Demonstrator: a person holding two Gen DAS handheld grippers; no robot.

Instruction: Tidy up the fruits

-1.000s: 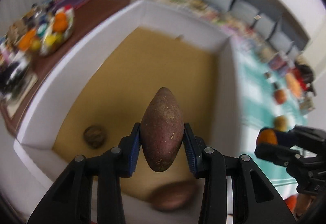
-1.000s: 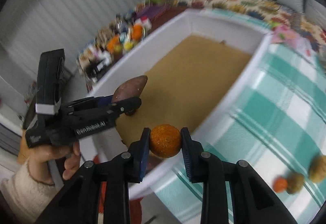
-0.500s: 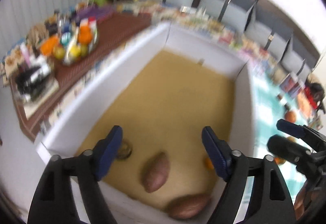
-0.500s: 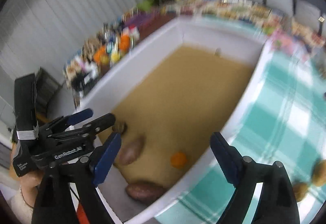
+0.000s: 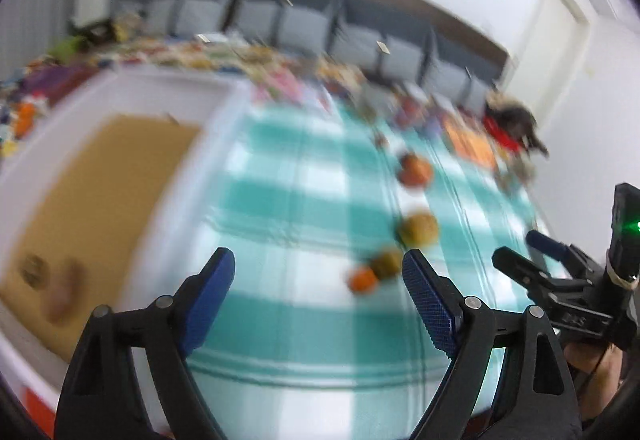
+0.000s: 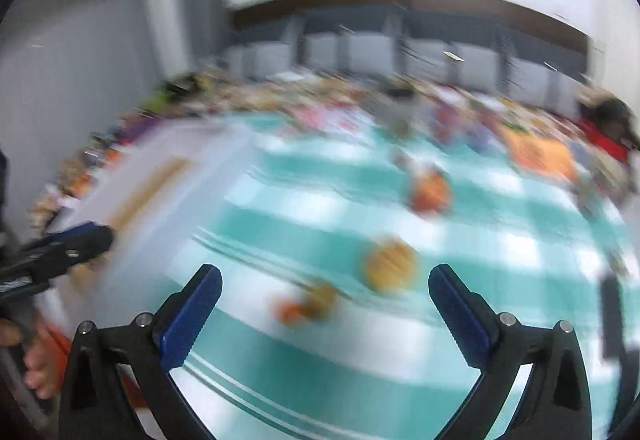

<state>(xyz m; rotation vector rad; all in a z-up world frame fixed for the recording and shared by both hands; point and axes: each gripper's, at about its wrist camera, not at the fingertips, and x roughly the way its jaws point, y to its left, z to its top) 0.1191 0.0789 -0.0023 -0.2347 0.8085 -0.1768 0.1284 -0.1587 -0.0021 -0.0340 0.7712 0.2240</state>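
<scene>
Both grippers, left and right, just opened, empty, swung from box toward remaining fruit on checked cloth.

We see: teal checked tablecloth | grey chairs along wall | white door | blurred clutter.

Landmark: the checked cloth is lying over the table.
Box: the box is sitting just left of the cloth.
In the box: two blurred fruits are lying at its near end.
On the cloth: four fruits are lying in a loose line toward its right side.
Behind the cloth: chairs are standing in a row.
</scene>
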